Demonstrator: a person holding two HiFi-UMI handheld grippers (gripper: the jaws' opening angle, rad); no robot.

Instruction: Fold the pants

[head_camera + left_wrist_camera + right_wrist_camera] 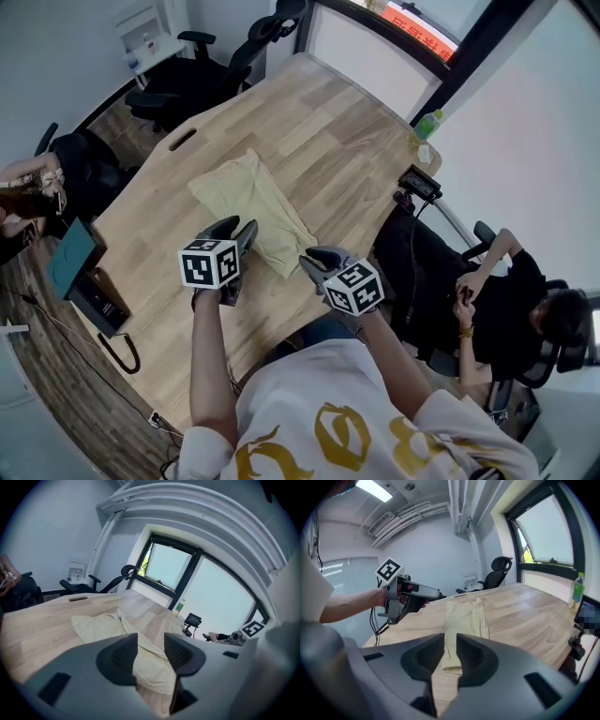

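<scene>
Room: an office with grey walls, a wide dark-framed window (168, 566) and black office chairs (202, 70) at the far end.
Surface: a long light-wood table (328, 122) that fills most of the head view.
Pants: pale yellow, waffle-textured pants (251, 208) lie flat on the table in a long narrow shape, set diagonally, with the nearer end pointing at the gap between the two grippers. They look folded lengthwise already, though the layers are hard to separate from above.
Left gripper: the left gripper (234, 228) is held above the table at the near end of the pants. Its own view shows the jaws well apart with nothing between them — the cloth shows only beyond the gap.
Right gripper: the right gripper (319, 258) hangs just beside the pants' near corner. Its jaws stand a narrow way apart — empty, with the pants in line past the gap.
Edges: a green bottle (428, 123) stands at the table's right rim, and a seated person (506, 291) is off to the right.
</scene>
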